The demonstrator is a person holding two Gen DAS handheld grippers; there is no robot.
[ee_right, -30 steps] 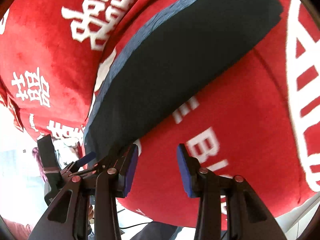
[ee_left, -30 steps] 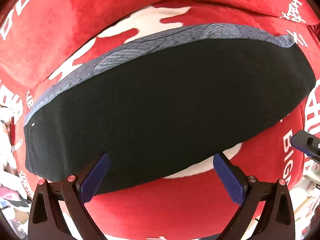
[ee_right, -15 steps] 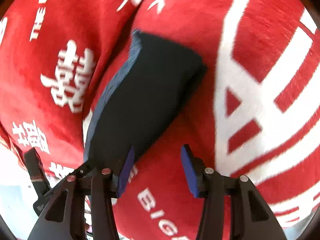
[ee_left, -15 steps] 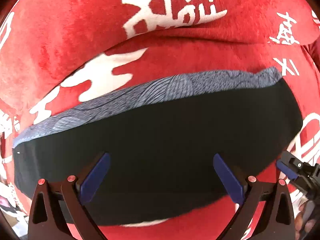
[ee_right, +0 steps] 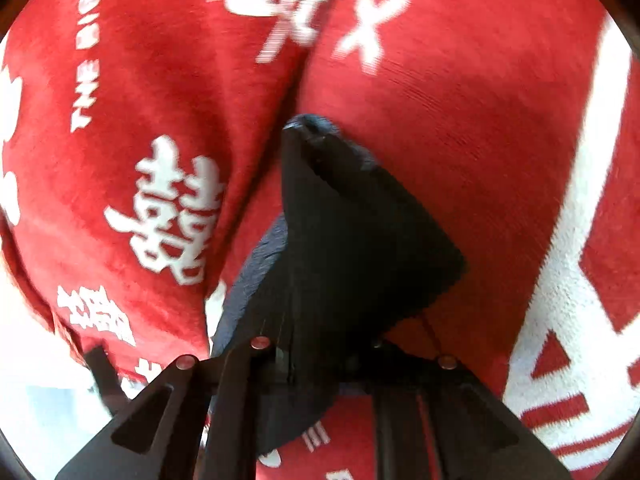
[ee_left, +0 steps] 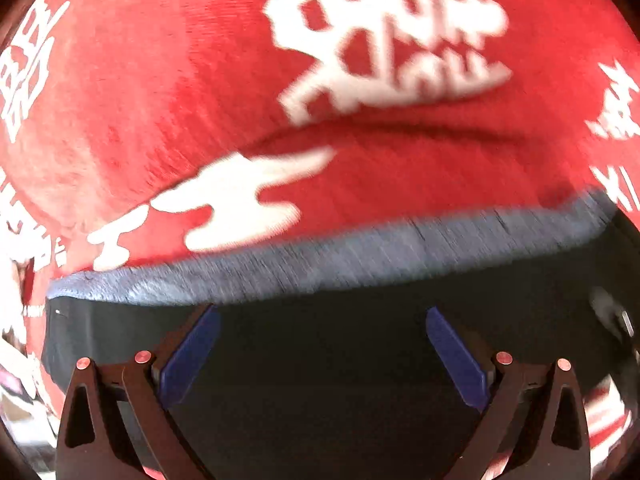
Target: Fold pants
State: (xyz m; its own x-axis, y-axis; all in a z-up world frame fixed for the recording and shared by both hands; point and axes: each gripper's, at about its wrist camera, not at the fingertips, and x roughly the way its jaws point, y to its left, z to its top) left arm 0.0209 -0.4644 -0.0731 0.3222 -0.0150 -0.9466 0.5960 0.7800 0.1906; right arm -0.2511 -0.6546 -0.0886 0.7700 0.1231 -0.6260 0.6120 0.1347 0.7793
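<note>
The black pants [ee_left: 328, 360] lie folded on a red blanket, with a grey patterned edge [ee_left: 360, 256] along their far side. My left gripper [ee_left: 320, 344] is open, its blue pads [ee_left: 188, 356] spread just above the black cloth. In the right wrist view the pants [ee_right: 352, 232] are pulled up into a peak. My right gripper [ee_right: 320, 344] is shut on the pants near their end, and the cloth hides its pads.
A red blanket with white lettering [ee_left: 200, 100] covers the whole surface and shows a crease in the right wrist view [ee_right: 288, 80]. The left gripper's dark body [ee_right: 104, 376] shows at the lower left of the right wrist view.
My right gripper has closed on the pants' end and lifted it into a peak. My left gripper has moved forward over the pants and stays open.
</note>
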